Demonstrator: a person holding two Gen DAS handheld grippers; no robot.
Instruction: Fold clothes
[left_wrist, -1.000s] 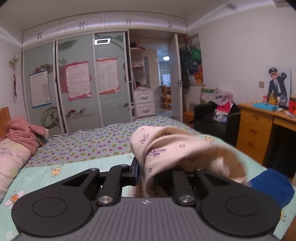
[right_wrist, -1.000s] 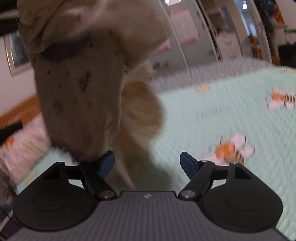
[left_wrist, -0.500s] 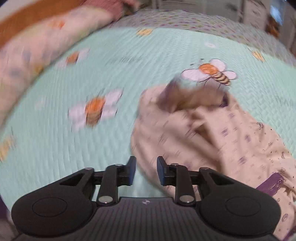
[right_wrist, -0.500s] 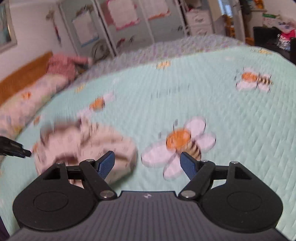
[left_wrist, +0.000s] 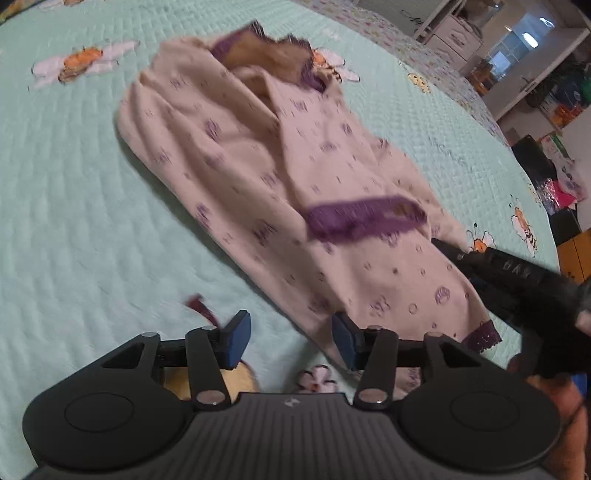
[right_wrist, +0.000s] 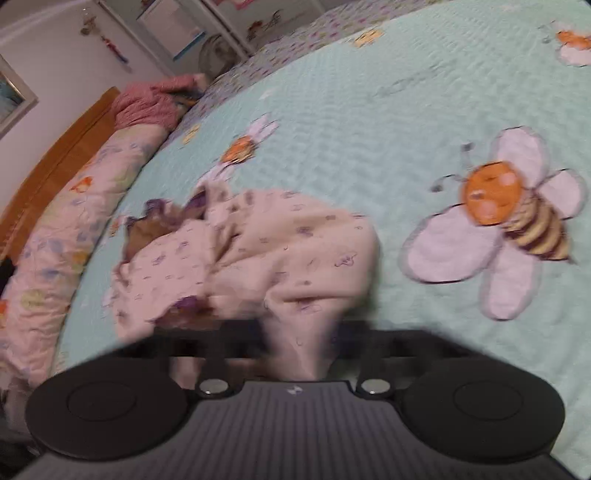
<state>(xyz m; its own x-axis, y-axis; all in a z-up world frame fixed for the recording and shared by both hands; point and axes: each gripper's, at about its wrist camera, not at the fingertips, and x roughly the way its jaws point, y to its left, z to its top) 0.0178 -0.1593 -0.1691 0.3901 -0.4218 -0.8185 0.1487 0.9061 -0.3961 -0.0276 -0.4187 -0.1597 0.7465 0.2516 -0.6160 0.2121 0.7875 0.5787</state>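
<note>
Right gripper (right_wrist: 299, 354) is closing on the near end of the cream garment (left_wrist: 295, 177), likely to drag it straight across the bee-print bedspread (left_wrist: 74, 206). Left gripper (left_wrist: 288, 343), jaws opening and empty, hovers beside the garment's near edge.

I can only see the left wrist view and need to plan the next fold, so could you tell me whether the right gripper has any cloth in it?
Observer: Yes. The right gripper's jaws are closing with a fold of the garment between them.
Operator: Thanks. Is anything lying beyond the garment on that side?
Observer: A floral pillow lies to its left, along the headboard.
</note>
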